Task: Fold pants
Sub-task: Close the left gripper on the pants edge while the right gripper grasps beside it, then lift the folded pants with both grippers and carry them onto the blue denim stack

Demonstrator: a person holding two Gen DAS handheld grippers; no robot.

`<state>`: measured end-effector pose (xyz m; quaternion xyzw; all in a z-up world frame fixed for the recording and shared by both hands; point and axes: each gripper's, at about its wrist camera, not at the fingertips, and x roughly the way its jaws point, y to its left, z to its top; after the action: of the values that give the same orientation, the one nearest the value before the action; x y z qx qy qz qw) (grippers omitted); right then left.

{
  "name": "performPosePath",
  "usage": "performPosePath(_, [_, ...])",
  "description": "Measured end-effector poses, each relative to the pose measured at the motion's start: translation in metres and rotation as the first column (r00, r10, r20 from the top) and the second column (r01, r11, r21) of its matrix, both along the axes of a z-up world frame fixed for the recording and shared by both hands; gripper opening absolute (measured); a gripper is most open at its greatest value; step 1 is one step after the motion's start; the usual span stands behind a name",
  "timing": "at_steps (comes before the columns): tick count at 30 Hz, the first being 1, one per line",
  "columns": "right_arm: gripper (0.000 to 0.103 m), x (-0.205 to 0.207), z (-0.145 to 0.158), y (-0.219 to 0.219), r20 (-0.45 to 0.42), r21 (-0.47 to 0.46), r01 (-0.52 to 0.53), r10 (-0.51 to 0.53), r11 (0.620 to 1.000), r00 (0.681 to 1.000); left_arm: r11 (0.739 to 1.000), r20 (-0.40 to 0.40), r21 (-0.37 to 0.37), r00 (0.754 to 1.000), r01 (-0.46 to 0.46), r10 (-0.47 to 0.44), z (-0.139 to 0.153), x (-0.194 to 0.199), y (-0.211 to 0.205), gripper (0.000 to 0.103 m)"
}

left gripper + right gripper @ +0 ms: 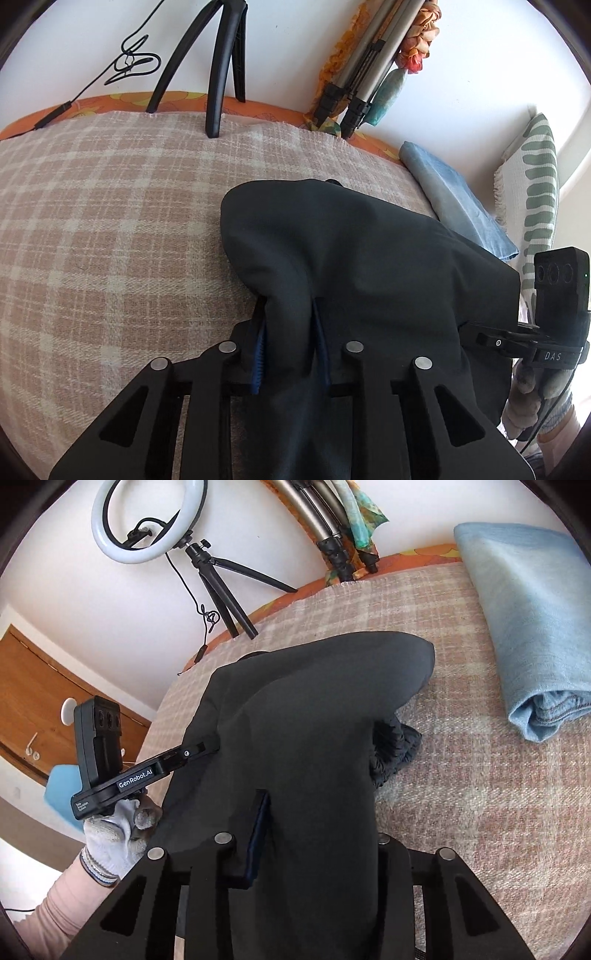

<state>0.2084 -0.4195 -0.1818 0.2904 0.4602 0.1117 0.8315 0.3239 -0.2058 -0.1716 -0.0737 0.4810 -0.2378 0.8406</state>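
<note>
Plaid blanket (92, 206) bears dark pants (351, 258), pinched by both tools (290, 350) (317, 834).

Folded jeans (532, 620), ring light (147, 520), tripods (221, 70)

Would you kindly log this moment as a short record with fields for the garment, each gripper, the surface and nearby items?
garment: dark pants, bunched and draped over both grippers
left gripper: shut on a fold of the pants
right gripper: shut on the pants, one finger hidden under cloth
surface: checked blanket
nearby: folded blue jeans apart from the pants; ring light on a small tripod by the wall
</note>
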Motion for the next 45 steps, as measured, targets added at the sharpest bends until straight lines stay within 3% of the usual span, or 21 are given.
performPosePath(6, [0.022,-0.004,0.018,0.017,0.027,-0.116,-0.006,0.009,0.993,1.0,0.993,0.119,0.119,0.993,0.0,-0.015,0.019,-0.023,-0.011,0.01])
performPosePath(14, [0.02,-0.017,0.05,0.03,0.084,-0.2,-0.003,0.021,0.98,0.996,0.988,0.269,0.157,0.962,-0.001,-0.041,0.056,-0.054,-0.017,0.008])
performPosePath(31, [0.02,-0.048,0.107,0.039,0.191,-0.36,0.102,-0.034,0.928,0.981,0.995,0.394,0.093,0.918,0.019,-0.055,0.109,-0.083,-0.036,0.008])
performPosePath(45, [0.02,-0.069,0.141,0.011,0.264,-0.451,0.216,-0.102,0.866,0.959,0.992,0.452,0.07,0.884,0.1,-0.121,0.142,-0.08,-0.089,0.008])
